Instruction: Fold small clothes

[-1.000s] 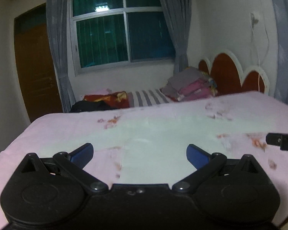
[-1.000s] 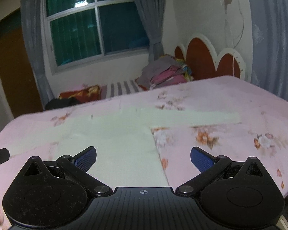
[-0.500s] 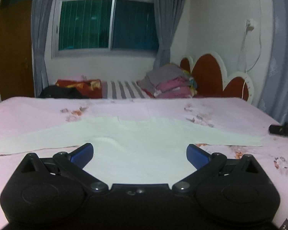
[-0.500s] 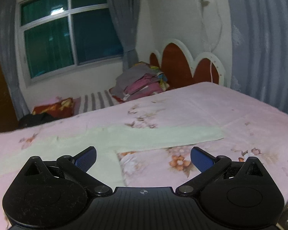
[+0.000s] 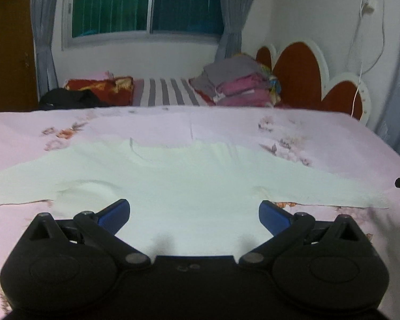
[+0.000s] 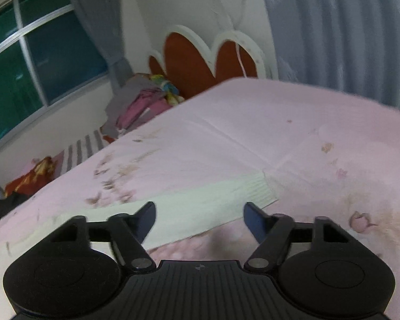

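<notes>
1. your left gripper (image 5: 194, 210) hangs low over the bed (image 5: 320, 136), jaws spread wide with nothing pinched; the body of the shirt (image 5: 189, 176) lies under the gap.
2. the shirt is pale, long-sleeved, spread flat across the bed's near half, neckline toward the far edge, sleeves reaching out to the left and right edges.
3. your right gripper (image 6: 199, 217) is tilted over the right sleeve (image 6: 213, 200); its jaws are closing, not yet touching cloth, and the ribbed cuff (image 6: 258, 189) sits just ahead of the gap.
4. a clothes pile (image 5: 237, 82) rests at the far edge beside the headboard (image 5: 298, 72), well apart from the shirt.
</notes>
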Action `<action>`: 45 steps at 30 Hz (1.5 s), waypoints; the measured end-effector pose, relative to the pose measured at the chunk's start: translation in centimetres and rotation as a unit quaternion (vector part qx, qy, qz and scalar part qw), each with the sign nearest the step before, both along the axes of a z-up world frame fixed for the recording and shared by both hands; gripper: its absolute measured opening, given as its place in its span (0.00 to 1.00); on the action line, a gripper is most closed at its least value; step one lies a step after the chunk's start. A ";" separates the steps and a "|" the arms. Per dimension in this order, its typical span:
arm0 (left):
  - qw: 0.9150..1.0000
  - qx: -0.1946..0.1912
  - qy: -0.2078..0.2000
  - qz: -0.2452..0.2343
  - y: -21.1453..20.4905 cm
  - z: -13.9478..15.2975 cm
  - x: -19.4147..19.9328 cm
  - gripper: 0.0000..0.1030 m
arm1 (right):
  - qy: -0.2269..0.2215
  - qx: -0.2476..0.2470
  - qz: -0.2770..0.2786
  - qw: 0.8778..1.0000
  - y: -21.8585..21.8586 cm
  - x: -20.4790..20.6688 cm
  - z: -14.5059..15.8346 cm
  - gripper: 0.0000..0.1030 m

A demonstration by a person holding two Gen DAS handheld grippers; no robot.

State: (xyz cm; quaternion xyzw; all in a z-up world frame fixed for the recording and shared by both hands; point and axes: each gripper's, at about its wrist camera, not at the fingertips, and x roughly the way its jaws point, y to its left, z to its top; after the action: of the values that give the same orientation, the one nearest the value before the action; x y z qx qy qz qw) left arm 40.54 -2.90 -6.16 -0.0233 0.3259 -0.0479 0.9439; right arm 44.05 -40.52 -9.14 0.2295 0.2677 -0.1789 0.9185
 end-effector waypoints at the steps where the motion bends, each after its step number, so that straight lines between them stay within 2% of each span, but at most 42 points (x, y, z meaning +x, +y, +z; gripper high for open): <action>1: 1.000 0.001 0.006 0.001 -0.3 -0.4 0.3 1.00 | 0.006 0.013 -0.004 1.000 -1.2 0.8 -0.9 0.46; 3: 1.000 0.009 0.016 0.004 -0.9 -1.2 1.0 1.00 | 0.020 0.050 -0.016 0.998 -3.5 2.2 -3.1 0.37; 7: 0.999 0.025 0.038 0.013 -1.2 -2.4 1.8 1.00 | 0.038 0.095 -0.052 0.993 -7.3 3.5 -6.0 0.36; 13: 0.998 0.038 0.051 0.031 -0.8 -2.7 3.0 1.00 | 0.051 0.123 -0.078 0.988 -9.9 3.7 -8.5 0.36; 15: 0.997 0.038 0.050 0.036 -0.4 -2.5 3.4 1.00 | 0.048 0.117 -0.076 0.989 -10.3 3.7 -8.4 0.36; 17: 0.997 0.037 0.048 0.042 0.0 -2.2 4.0 1.00 | 0.053 0.102 -0.074 0.991 -10.4 3.9 -8.4 0.28; 19: 0.997 0.033 0.043 0.049 0.9 -1.8 4.2 1.00 | 0.062 0.086 -0.072 0.992 -10.0 4.5 -8.5 0.15; 22: 0.997 0.024 0.047 0.059 2.6 -1.6 4.4 1.00 | 0.068 0.075 -0.068 0.993 -10.1 4.8 -8.5 0.05; 25: 0.995 0.020 0.052 0.082 5.2 -1.8 4.4 1.00 | 0.060 0.065 -0.049 0.995 -8.6 5.5 -7.4 0.03; 29: 0.993 -0.004 0.063 0.097 9.1 -2.6 4.4 1.00 | 0.029 0.035 0.027 0.999 -2.7 7.3 -4.4 0.03; 34: 0.992 -0.015 0.064 0.108 13.7 -2.9 3.9 1.00 | 0.010 0.028 0.129 0.991 7.9 10.0 -1.6 0.03; 39: 0.989 -0.016 0.072 0.130 19.2 -3.3 1.9 1.00 | 0.006 -0.003 0.239 0.971 20.8 12.1 -0.8 0.03; 45: 0.981 -0.025 0.086 0.171 25.8 -3.9 -0.5 1.00 | 0.013 -0.036 0.336 0.941 33.5 12.6 -2.4 0.03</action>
State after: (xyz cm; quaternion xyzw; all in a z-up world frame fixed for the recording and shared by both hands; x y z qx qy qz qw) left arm 40.04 22.89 -10.08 -0.1066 0.3953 0.1078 0.9060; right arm 56.61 -7.01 -11.56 0.0905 0.3342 0.1275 0.9294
